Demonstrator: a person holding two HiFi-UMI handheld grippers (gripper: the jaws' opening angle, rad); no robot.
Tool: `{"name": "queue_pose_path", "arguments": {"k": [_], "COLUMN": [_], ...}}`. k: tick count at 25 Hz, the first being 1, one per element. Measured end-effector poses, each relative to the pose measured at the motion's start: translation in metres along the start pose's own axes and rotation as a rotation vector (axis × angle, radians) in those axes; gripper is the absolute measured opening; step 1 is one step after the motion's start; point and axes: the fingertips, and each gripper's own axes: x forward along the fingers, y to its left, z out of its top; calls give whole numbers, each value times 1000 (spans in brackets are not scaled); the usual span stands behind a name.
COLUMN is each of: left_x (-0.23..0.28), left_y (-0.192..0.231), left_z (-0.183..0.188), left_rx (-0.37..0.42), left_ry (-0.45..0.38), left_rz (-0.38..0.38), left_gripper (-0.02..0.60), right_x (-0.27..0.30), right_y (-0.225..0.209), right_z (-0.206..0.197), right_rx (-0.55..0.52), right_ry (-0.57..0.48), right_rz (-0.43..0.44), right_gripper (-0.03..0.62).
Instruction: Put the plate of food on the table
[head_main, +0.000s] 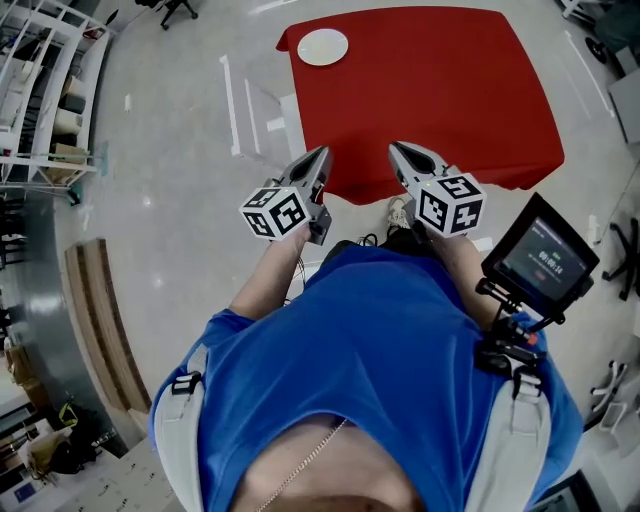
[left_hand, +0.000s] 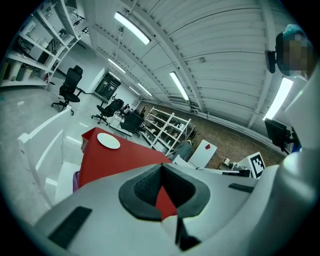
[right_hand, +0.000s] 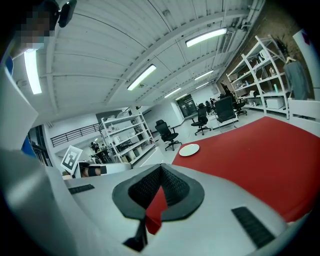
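A table under a red cloth (head_main: 430, 100) stands ahead of me. A white plate (head_main: 322, 47) lies on its far left corner; whether it holds food is too small to tell. My left gripper (head_main: 319, 162) and right gripper (head_main: 401, 156) hang side by side just short of the table's near edge, both shut with nothing between the jaws. The left gripper view shows the plate (left_hand: 108, 141) on the red table (left_hand: 125, 160) beyond the shut left gripper (left_hand: 161, 167). In the right gripper view the plate (right_hand: 189, 149) sits far off on the cloth (right_hand: 250, 150), past the shut right gripper (right_hand: 161, 170).
White shelving (head_main: 40, 90) lines the left wall, with a wooden bench (head_main: 100, 320) nearer me. A small monitor (head_main: 540, 260) is mounted at my right side. Office chairs (left_hand: 70, 85) and shelf racks (right_hand: 125, 132) stand beyond the table. A white partition (left_hand: 45, 145) flanks its left.
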Motion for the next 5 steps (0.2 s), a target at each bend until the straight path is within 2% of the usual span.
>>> {"name": "queue_pose_path", "arguments": {"k": [5], "left_x": [9], "left_y": [1], "left_z": [-6], "left_rx": [-1], "left_ry": [3], "left_rz": [-13], "left_gripper": [8], "right_x": [0], "right_y": [-6], "right_z": [-4], "right_rx": [-3], "right_ry": [4], "right_rz": [-1], "right_gripper": [2]}}
